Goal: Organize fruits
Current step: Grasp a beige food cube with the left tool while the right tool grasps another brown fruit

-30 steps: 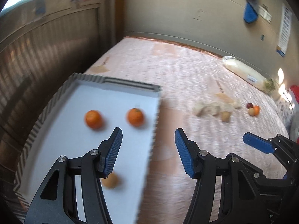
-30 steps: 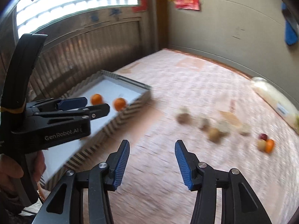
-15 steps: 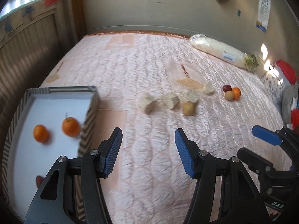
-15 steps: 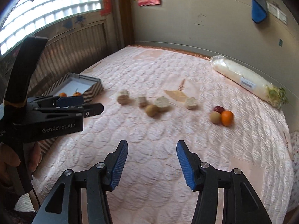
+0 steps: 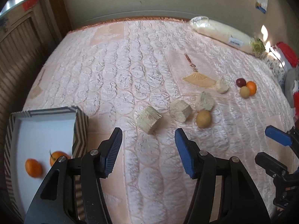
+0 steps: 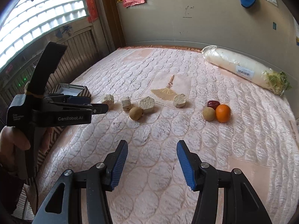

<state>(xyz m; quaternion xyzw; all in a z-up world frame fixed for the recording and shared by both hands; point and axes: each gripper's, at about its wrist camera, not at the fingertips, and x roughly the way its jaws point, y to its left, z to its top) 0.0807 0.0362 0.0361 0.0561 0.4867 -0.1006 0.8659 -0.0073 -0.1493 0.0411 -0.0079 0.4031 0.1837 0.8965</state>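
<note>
Fruits are seen in two places on the quilted pink bedspread (image 6: 168,71): two oranges (image 5: 33,167) lie in the striped box (image 5: 81,127), while an orange (image 6: 222,113), a red date (image 6: 213,103) and a brown fruit (image 6: 209,113) are clustered well apart. "GenRobot.AI" is printed on the left gripper (image 6: 87,105). Its jaws and those of the right gripper (image 6: 152,162) are spread, with nothing held.

Bare quilt (image 6: 149,141) lies open ahead; 4 pale chunks (image 6: 146,102) and a striped box (image 5: 81,123) crowd the left.

Left gripper (image 5: 148,152) and right gripper (image 6: 152,165) — both open, empty, angled downward
</note>
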